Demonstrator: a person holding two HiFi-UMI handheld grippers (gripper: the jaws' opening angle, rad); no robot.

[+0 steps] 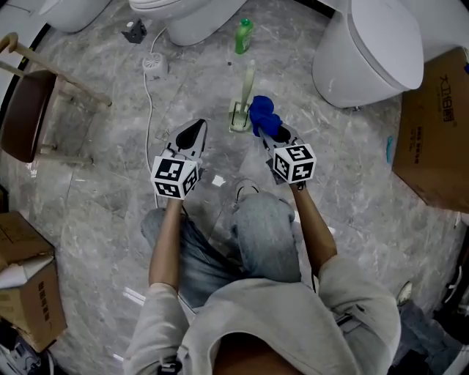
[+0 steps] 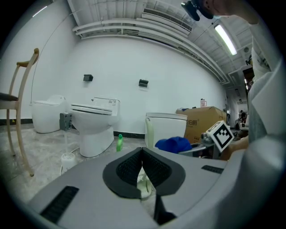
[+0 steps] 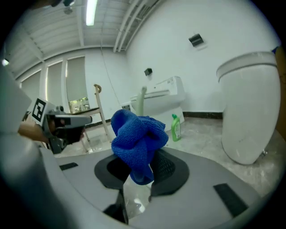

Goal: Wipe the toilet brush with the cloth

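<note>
The toilet brush (image 1: 248,86) has a pale green handle and stands upright in its white holder (image 1: 239,117) on the marble floor. My right gripper (image 1: 270,132) is shut on a bunched blue cloth (image 1: 262,116), which sits just right of the holder and close to the handle. In the right gripper view the cloth (image 3: 136,143) bulges up from between the jaws, with the handle (image 3: 142,100) behind it. My left gripper (image 1: 199,126) is shut with nothing in it, a little left of the holder. In the left gripper view the handle (image 2: 149,132) and cloth (image 2: 174,144) lie just beyond its closed tips.
A white toilet (image 1: 370,51) stands at the right and another (image 1: 194,18) at the back. A green bottle (image 1: 243,35) stands beyond the brush. A round white fitting with a cable (image 1: 154,66), a wooden chair (image 1: 29,102) and cardboard boxes (image 1: 432,139) surround me.
</note>
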